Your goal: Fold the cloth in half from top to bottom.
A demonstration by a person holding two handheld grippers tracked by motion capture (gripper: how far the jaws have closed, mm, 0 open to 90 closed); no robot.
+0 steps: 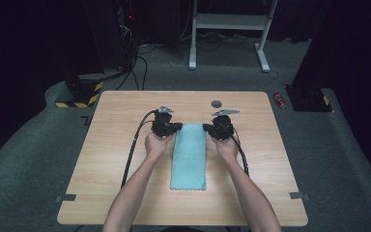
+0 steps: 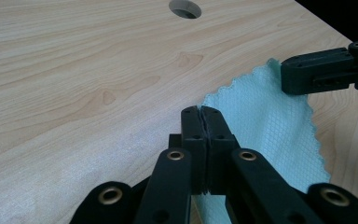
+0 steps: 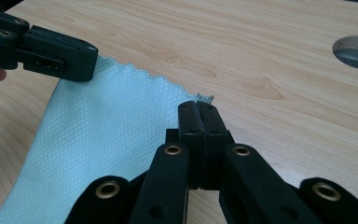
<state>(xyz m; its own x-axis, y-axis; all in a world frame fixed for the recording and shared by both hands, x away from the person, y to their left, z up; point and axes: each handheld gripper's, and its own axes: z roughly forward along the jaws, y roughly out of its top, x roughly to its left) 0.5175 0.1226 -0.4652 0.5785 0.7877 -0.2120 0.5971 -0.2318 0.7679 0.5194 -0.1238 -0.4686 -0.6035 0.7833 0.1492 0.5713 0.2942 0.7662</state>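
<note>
1. Left gripper (image 2: 200, 114): jaws pressed together, pinching a far corner of the teal microfibre cloth (image 1: 189, 155); the scalloped hem meets its tips in the left gripper view.
2. Right gripper (image 3: 198, 108): jaws likewise pressed together, pinching the cloth's other far corner (image 3: 204, 99); a bit of hem pokes out past its tips.
3. Cloth lies btwn the 2 grippers, its far edge spanning from one to the other; the rest runs back toward the person, flat on the wooden table (image 1: 121, 145), long & narrow.
4. Weave: diamond/waffle pattern w/ zigzag edge. No brand, label or writing legible anywhere.
5. Round cable hole (image 1: 216, 103) in the table just beyond the right gripper, ahead of both.
6. Each hand (image 1: 157, 144) wraps its gripper from behind; black cable (image 1: 131, 150) trails back from the left gripper's outer side.
7. Off-table, far to the right gripper's outer side: small red object (image 1: 280, 100) on grey carpet, too small to ID.
</note>
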